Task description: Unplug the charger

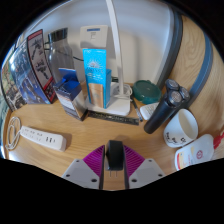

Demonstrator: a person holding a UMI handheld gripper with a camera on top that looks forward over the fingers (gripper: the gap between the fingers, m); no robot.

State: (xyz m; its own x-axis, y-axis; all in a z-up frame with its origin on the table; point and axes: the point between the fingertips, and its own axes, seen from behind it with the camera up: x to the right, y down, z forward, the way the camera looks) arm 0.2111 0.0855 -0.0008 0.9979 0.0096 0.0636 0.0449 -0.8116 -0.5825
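Though box (97, 72) print unreadable, tongs (115, 160) apparently grip charger (115, 153).

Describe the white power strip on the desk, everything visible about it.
The white power strip is a long, flat bar that looks like plastic, lying flat on the wooden desk, angled slightly. Small dark marks along its top look like sockets or switches; nothing can be seen plugged into it. A white cable curves away from its far end. It sits ahead of the gripper, off to one side, untouched. The gripper's fingers close on a dark object.
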